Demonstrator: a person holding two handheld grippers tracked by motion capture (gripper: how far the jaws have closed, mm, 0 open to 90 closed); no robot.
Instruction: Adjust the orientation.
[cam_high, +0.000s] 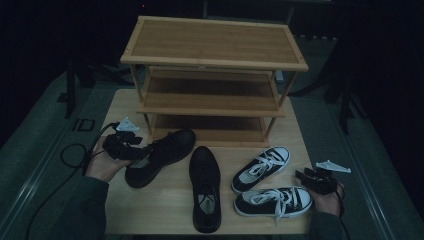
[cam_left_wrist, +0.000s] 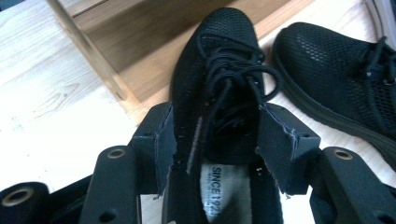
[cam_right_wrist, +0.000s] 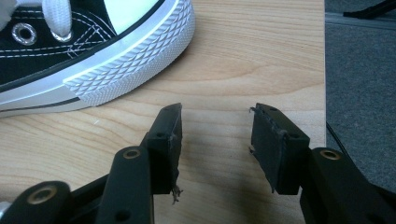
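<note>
Item one: black mesh shoe (cam_left_wrist: 219, 93), lying at the left front of the table (cam_high: 165, 210), its toe pointing at the lowest shelf of the wooden shoe rack (cam_high: 212, 75). The left gripper (cam_left_wrist: 215, 149) is straddling its collar, fingers (cam_left_wrist: 159, 144) standing wide with the shoe between them; the pads are pressing against the shoe's sides, so it is likely being gripped for a lift onto the rack. The left gripper view is showing the insole print and the laces; the high view is showing the heel sitting at the person's left hand (cam_high: 102, 162).

Item two: matching black shoe (cam_high: 205, 187), lying mid-table, toe toward the rack.

Item three: two black-and-white sneakers (cam_high: 272, 200), lying at the right front.

Item four: right gripper (cam_right_wrist: 215, 135), resting low over bare table just beside the nearer sneaker's rubber toe, fingers standing apart and holding nothing, probably waiting its turn. The right gripper view is showing the toe cap's ribbed tread and the table edge.
</note>
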